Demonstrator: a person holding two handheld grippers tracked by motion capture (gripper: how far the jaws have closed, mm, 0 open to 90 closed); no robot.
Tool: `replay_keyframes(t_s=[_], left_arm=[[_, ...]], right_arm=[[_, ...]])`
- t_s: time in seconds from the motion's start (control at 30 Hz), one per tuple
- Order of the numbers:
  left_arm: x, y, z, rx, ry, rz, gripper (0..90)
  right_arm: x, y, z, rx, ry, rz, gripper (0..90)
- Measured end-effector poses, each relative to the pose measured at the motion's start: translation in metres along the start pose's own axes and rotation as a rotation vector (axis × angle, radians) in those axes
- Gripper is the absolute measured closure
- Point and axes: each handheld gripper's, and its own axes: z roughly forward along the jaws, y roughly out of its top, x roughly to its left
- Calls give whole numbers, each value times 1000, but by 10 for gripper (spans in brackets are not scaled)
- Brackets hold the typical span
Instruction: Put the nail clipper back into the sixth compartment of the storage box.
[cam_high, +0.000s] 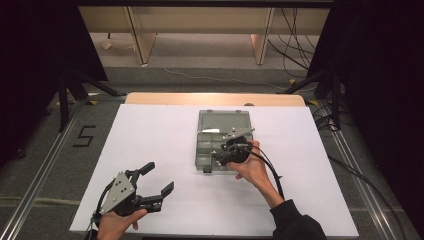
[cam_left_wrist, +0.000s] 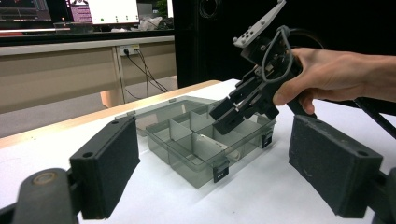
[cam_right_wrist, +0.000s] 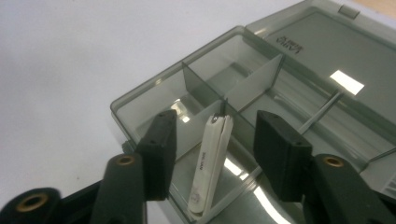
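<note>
1. A person's right tongs (cam_high: 220, 156) are dipping into a shallow, smoke-grey, clear plastic organiser box (cam_high: 200, 150) lying with its lid folded back on the white-covered table (cam_high: 160, 135), the right hand (cam_high: 255, 167) tilting them steeply down, probably to clear the dividers.
2. Seen from the right gripper view, the right tongs (cam_right_wrist: 212, 140) are standing part-open on either side of a slim white clip-like piece (cam_right_wrist: 210, 163) leaning inside 1 near compartment of the box (cam_right_wrist: 140, 100); neither pad is touching it yet.
3. The left tongs (cam_high: 160, 180) are waiting wide open and empty at the near left of the table, well apart from the box, likely keeping out of the way.
4. From the left gripper view, the left tongs (cam_left_wrist: 212, 163) are facing the box (cam_left_wrist: 187, 158) and the right tongs (cam_left_wrist: 229, 114) working over it.
</note>
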Motion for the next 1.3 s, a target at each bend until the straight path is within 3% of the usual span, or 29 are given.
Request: replay_keyframes(t_s=[0.13, 0.27, 0.53, 1.3], left_arm=[[0, 0, 0, -2, -1, 1, 155], [0, 0, 0, -1, 0, 1, 155], [0, 0, 0, 1, 1, 2, 156], [0, 0, 0, 1, 0, 2, 155]], right_arm=[[1, 3, -8, -4, 8, -7, 403], [3, 5, -15, -43, 2, -54, 356], [11, 8, -29, -112, -10, -70, 287], [25, 10, -51, -201, -2, -118, 227]])
